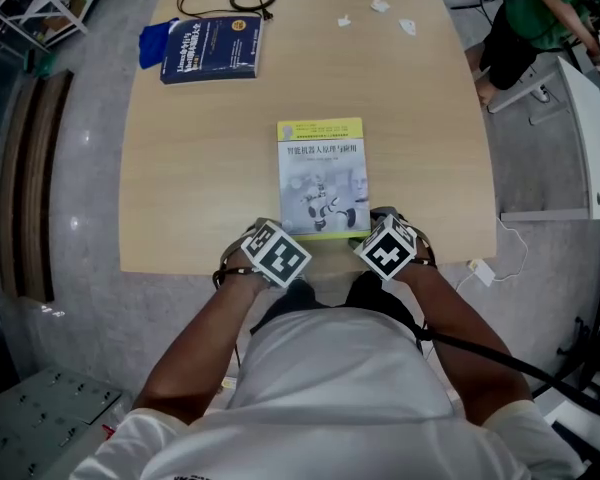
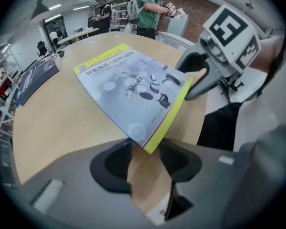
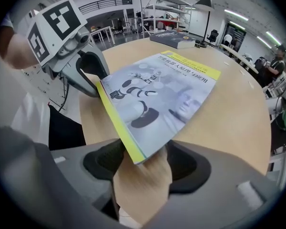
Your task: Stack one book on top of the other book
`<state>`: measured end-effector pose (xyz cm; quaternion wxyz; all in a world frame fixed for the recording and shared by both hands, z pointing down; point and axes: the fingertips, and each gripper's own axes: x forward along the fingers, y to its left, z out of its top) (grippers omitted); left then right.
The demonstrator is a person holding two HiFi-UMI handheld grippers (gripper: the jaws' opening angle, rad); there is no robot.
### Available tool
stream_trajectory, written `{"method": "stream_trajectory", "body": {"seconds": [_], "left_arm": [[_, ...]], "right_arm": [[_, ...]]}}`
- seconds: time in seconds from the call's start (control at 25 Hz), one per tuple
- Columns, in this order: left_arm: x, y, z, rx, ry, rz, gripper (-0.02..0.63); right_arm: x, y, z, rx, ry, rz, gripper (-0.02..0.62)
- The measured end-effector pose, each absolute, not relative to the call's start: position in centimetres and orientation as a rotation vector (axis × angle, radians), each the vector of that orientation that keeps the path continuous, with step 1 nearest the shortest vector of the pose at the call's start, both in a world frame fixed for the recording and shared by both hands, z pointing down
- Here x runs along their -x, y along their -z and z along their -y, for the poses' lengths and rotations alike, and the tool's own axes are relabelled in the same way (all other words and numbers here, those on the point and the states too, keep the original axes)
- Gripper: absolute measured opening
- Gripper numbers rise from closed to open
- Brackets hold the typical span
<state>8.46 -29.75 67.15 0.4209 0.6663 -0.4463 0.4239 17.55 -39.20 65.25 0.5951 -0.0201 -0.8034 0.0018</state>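
Left hand-held gripper (image 2: 147, 152) and right hand-held gripper (image 3: 144, 160) are straddling the book (image 1: 323, 176) corners, open; uneven closing is likely risking slippage.

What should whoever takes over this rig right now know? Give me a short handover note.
Left gripper: jaws apart, the near left corner of the grey-and-yellow book between them, not clamped.
Right gripper: jaws apart at that book's near right corner, not clamped.
Blue book: flat at the far left of the table, with nothing on it.
Done: both grippers lined up on the near book.
Left: grip it, carry it over, set it on the blue book.
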Motion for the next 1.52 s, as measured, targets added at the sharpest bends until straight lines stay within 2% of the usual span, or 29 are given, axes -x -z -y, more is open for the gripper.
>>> {"method": "stream_trajectory", "body": {"seconds": [1.16, 1.52], "left_arm": [[-8.8, -67.4, 28.2, -1.761, -1.161, 1.078, 0.164], [-10.4, -67.4, 26.0, -1.742, -1.156, 1.077, 0.163]], "right_arm": [[-18.3, -65.1, 38.0, -0.035, 0.002, 1.858, 0.270], [-20.6, -65.2, 35.2, 0.025, 0.006, 1.844, 0.259]]}}
